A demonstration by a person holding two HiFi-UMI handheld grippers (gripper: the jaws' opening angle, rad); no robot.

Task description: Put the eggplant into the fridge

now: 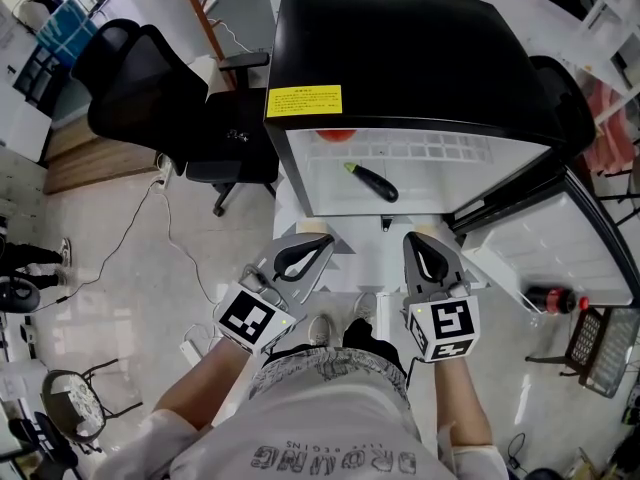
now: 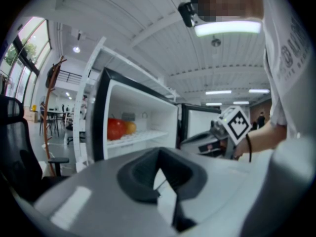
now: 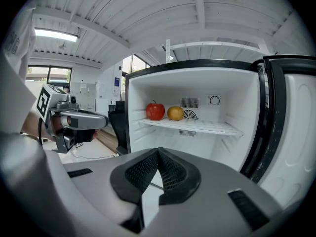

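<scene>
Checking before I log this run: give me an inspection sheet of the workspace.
Surface: fridge stands with its door open; white interior.
Job's things: eggplant lies inside the fridge on the lower level, touched by no gripper.
Clutter: red apple and yellow-orange fruit on the upper shelf; bottle in the door rack.
Grippers: left gripper and right gripper held before the fridge, fingers together, nothing between them.
Cables: cable trails over the floor at left.
Surroundings: office chair beside the fridge.
</scene>
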